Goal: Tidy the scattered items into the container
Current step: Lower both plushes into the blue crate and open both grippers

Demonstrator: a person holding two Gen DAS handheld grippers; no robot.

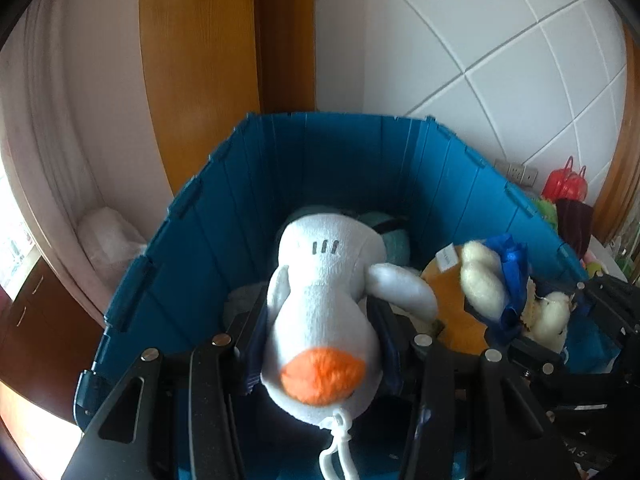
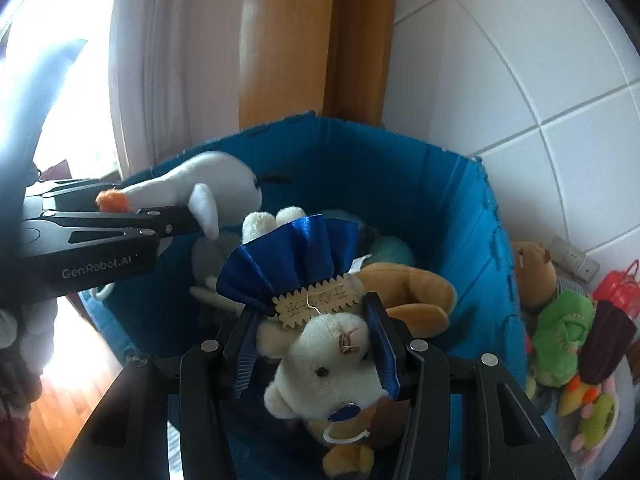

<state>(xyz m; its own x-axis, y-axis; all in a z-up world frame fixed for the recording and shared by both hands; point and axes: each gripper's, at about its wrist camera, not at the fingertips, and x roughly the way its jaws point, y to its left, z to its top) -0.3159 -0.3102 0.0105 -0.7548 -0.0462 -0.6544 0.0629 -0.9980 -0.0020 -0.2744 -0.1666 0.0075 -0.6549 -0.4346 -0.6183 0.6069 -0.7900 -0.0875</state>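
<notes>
Okay, starting on my left: left gripper point(image 1: 320, 344) is clamped on the white plush duck point(image 1: 324, 300), pads squeezing its body from both sides, orange beak point(image 1: 322, 376) pointing back at the camera, white loop cord hanging under it. I see the duck held over the open top of the blue container point(image 1: 320, 160), not resting on anything inside. In the container below there's a teal plush point(image 1: 394, 240) and a tan plush point(image 2: 408, 288) against the right wall. Moving right, my right gripper point(image 2: 316, 344) is clenched on the cream teddy bear point(image 2: 328, 368), pads pressing the sides of its head, face toward the lens; its blue satin skirt point(image 2: 288, 256) fans upward and a wooden scalloped tag point(image 2: 316, 300) lies across its body. That bear hangs over the container's near side too. From the right wrist view, the left gripper point(image 2: 192, 216) with the duck sits just to the left. Outside the container's right wall, a brown bear point(image 2: 534, 268), green plush point(image 2: 564, 336) and red bag point(image 2: 618, 292) sit against the white tiled wall point(image 2: 520, 80).
</notes>
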